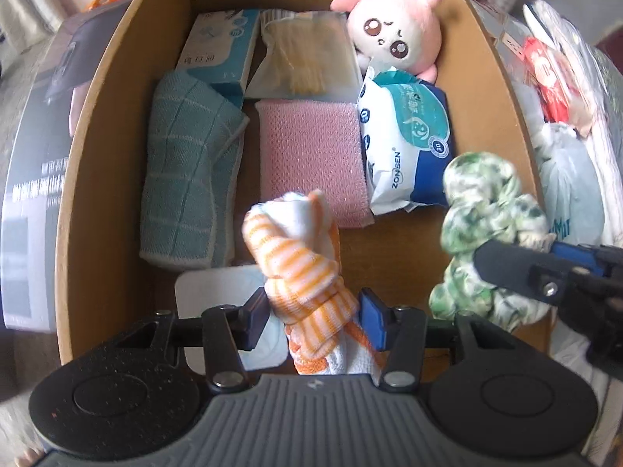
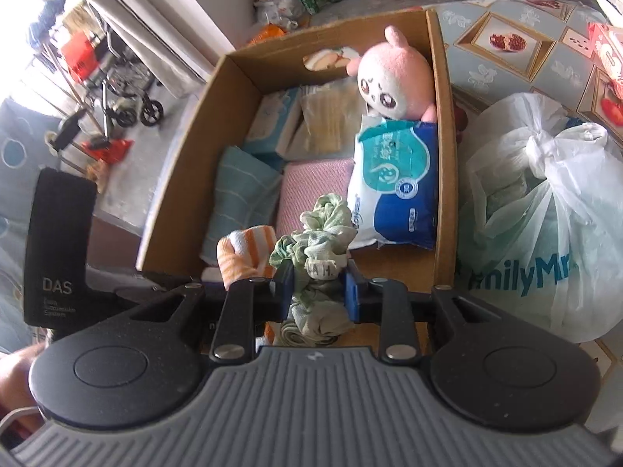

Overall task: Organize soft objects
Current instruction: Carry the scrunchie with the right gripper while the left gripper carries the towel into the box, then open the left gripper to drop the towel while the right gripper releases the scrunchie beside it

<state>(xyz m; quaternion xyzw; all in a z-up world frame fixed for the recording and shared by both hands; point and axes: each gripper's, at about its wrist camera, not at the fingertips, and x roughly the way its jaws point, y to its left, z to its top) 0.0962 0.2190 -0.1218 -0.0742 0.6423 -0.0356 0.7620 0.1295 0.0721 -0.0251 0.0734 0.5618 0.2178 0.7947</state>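
1. While held over the near end of the cardboard box (image 1: 97, 124), left gripper (image 1: 315, 313) clamped on an orange-striped cloth (image 1: 296, 257), bunched between both pads.
2. Right gripper (image 2: 316, 286) pinching a green-patterned cloth (image 2: 319, 257); seen in left wrist view entering from the right edge, cloth just right of the striped one, apart from it.
3. Left to right in the box: folded teal towel (image 1: 187, 171), pink sponge pad (image 1: 311, 159), blue-white wipes pack (image 1: 409, 144) leaning by the right wall.
4. Back row: teal-white carton (image 1: 218, 50), clear packet (image 1: 307, 58), pink plush toy (image 1: 397, 31) in the far right corner.
5. Only in left wrist view: white flat pack (image 1: 218, 284) on the box floor under the left gripper.
6. Only in right wrist view: white plastic bag (image 2: 545, 210) just right of the box on a patterned tablecloth (image 2: 506, 39); black device marked DAS (image 2: 58, 249) at left.
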